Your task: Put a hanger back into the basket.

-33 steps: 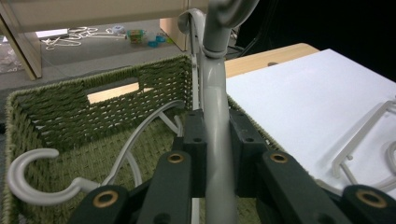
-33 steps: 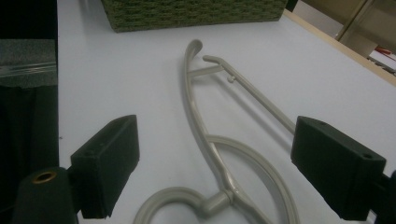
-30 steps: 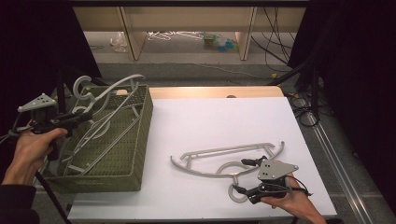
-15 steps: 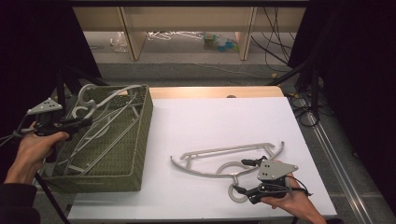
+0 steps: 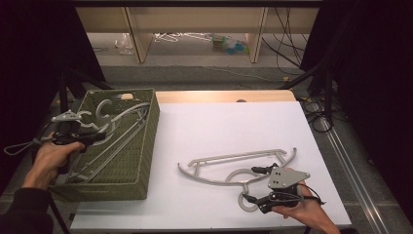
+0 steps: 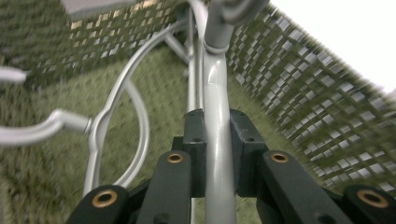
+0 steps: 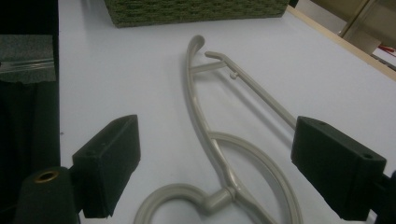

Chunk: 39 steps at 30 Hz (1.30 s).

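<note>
- The grey hanger [image 6: 215, 121] in the left gripper [image 6: 215, 140] sat inside the green woven basket [image 5: 146, 146] at the left of the table, its arm running straight up between the two black jaws.
- Those jaws were clenched on the hanger's arm, their pads pressing it from both sides; in the high view the left gripper [image 5: 100, 135] reached over the basket's near-left part with the left hand [image 5: 51, 158] behind it.
- More grey hangers [image 6: 112, 126] lay beside it on the basket floor.
- A second hanger [image 5: 234, 163] lay flat on the white table [image 5: 219, 122], well apart from the basket, its hook toward the person.
- The right gripper [image 7: 215, 163] stood released, jaws wide apart, one on either side of that hanger's hook end and not pressing it.
- Compared with a second earlier, the held hanger and the left gripper had sunk from above the rim down into the basket; the right gripper and the hanger on the table lay unchanged.
</note>
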Motion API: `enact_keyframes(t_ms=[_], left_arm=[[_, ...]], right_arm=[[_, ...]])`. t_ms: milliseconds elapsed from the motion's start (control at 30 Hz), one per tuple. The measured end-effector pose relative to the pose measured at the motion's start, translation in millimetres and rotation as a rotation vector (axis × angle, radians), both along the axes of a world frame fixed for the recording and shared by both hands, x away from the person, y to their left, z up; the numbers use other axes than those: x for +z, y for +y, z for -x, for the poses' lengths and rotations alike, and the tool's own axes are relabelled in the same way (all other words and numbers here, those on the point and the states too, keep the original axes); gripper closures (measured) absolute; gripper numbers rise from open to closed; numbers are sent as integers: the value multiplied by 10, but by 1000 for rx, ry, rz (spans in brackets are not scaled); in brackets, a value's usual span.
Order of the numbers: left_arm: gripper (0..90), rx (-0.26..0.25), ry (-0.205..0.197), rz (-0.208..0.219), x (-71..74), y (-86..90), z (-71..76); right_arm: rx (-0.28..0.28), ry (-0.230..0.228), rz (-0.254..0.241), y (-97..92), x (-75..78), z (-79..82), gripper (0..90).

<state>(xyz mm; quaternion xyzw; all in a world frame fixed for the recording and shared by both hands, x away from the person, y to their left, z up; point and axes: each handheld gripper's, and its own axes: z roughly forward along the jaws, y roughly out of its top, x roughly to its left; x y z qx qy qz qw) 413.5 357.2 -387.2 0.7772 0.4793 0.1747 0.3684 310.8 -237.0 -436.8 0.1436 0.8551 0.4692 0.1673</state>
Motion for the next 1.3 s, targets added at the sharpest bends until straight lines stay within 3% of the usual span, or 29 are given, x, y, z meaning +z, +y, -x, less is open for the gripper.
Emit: enact_keyframes(t_ms=[100,133,267,300,467,567,600,667,733,767,967,1033,1300], left_arm=[[778,7,39,-46,-60,66,-16],[778,27,43,-31,-91,76,-18],[766,73,75,-41,-191,144,-29],[760,101,74,-22,-226,171,-30],[732,135,70,-8,-235,215,-20],[674,168,69,-9,-232,214,-16],[605,191,81,-31,-225,215,-14],[573,208,77,-35,-225,204,-13],[481,266,59,-56,-200,190,1],[426,316,33,-38,-167,183,21],[388,298,-12,-11,-45,97,114],[365,263,-62,22,31,-33,204],[333,221,-125,94,126,-263,366]], right_arm=[[2,1,-1,1,-1,1,168],[2,1,-1,1,-1,1,168],[5,3,3,5,-4,1,168],[5,6,3,5,-4,1,168],[5,5,5,-2,-3,-2,168],[4,5,5,-1,-3,-2,167],[6,5,5,-1,-3,-2,168],[5,5,4,1,-3,-1,168],[1,7,-1,0,-2,0,168],[-1,8,0,-2,-2,-1,167],[0,9,-1,0,-5,-2,168],[2,9,4,-2,-6,-3,168],[2,7,3,1,-5,-1,168]])
